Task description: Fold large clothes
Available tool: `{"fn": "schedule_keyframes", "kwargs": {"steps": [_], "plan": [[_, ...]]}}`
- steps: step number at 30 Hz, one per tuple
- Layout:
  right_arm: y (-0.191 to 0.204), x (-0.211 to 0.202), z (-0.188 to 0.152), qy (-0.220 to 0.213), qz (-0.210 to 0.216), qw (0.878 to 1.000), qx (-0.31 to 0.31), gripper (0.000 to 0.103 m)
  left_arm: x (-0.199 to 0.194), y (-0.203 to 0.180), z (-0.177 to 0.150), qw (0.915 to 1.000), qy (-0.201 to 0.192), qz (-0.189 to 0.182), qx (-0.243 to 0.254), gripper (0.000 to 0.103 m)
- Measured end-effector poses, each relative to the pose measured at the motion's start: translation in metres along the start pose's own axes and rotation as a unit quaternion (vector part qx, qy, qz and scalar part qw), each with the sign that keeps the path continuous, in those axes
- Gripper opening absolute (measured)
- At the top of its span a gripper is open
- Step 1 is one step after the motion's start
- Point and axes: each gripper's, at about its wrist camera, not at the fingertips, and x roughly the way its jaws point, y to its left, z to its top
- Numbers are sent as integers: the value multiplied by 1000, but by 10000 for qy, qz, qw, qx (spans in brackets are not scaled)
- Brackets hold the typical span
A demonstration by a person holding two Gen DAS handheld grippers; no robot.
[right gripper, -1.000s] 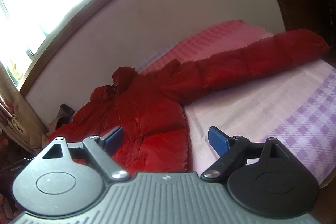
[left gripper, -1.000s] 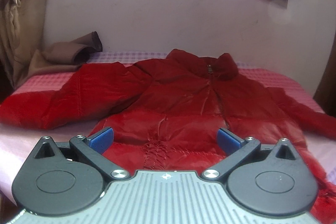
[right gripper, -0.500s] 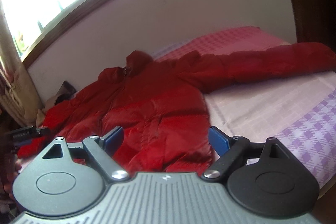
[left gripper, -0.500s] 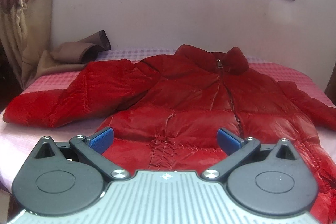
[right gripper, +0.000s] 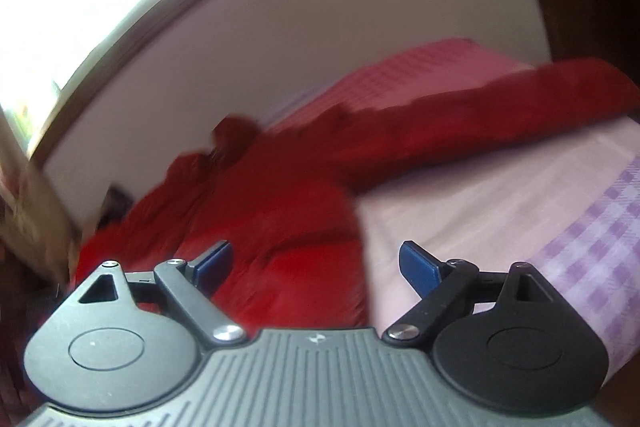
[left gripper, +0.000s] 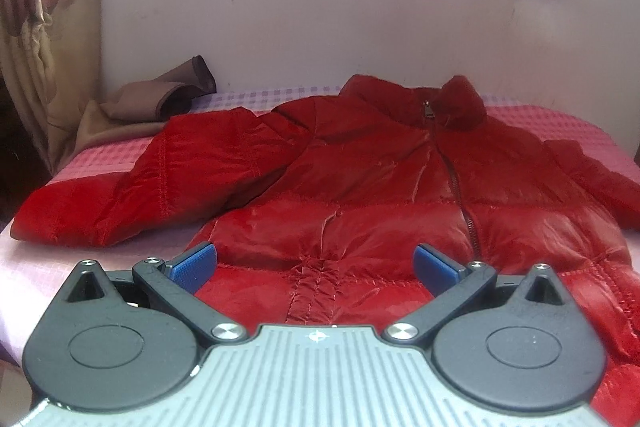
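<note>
A red puffer jacket lies face up and zipped on the bed, collar toward the far wall, both sleeves spread out. My left gripper is open and empty, low over the jacket's hem. The jacket also shows, blurred, in the right wrist view, with its sleeve stretched to the right. My right gripper is open and empty, over the jacket's right side edge near the hem.
The bed has a pink and lilac checked cover. A brown garment lies at the far left corner. A curtain hangs at the left. A wall and window stand behind the bed.
The left gripper has come lower and nearer to the jacket's hem. The right gripper has swung and tilted; its view is now blurred by motion. Both stay open.
</note>
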Motion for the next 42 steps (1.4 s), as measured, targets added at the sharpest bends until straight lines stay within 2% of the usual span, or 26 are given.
{"fn": "schedule_keyframes", "kwargs": {"steps": [4, 8, 11, 15, 25, 26, 28, 29, 31, 33, 34, 35, 39, 42], "plan": [[-52, 17, 32, -111, -249, 9975, 648, 91, 10, -3, 1, 9999, 109, 40, 3, 103], [-103, 31, 53, -246, -479, 9885, 1415, 91, 15, -2, -1, 9998, 196, -32, -79, 103], [-136, 33, 59, -443, -514, 9770, 2022, 91, 18, 1, -2, 9992, 290, -204, -209, 103], [-179, 33, 65, -783, -506, 9548, 2821, 91, 17, -3, -3, 9991, 323, -258, -125, 103], [-222, 41, 90, -1448, -731, 9184, 3608, 90, 17, -17, -8, 9983, 370, -430, 86, 103], [-222, 42, 91, -1470, -784, 9174, 3615, 86, 17, -17, -8, 9983, 382, -440, 69, 103], [-218, 52, 96, -1332, -1077, 9210, 3498, 40, 17, -14, -9, 9981, 413, -464, 5, 103], [-222, 59, 96, -1133, -1176, 9233, 3477, 13, 18, -13, -9, 9979, 434, -474, -27, 103], [-237, 61, 90, -1094, -1024, 9213, 3588, 9, 17, -7, -8, 9976, 470, -489, -123, 103], [-229, 58, 97, -1099, -1113, 9304, 3315, 7, 13, 0, -7, 9977, 437, -483, -191, 103], [-219, 52, 101, -1223, -975, 9357, 3163, 7, 10, 3, -6, 9978, 410, -476, -215, 103], [-205, 46, 109, -1396, -666, 9409, 3014, 7, 7, 7, -5, 9980, 361, -465, -249, 103], [-122, 37, 148, -1516, 129, 9654, 2117, 7, -7, 28, -2, 9981, 190, -403, -428, 103], [-41, 46, 169, -1420, 861, 9750, 1475, 7, -16, 44, -3, 9976, 87, -349, -587, 103]]}}
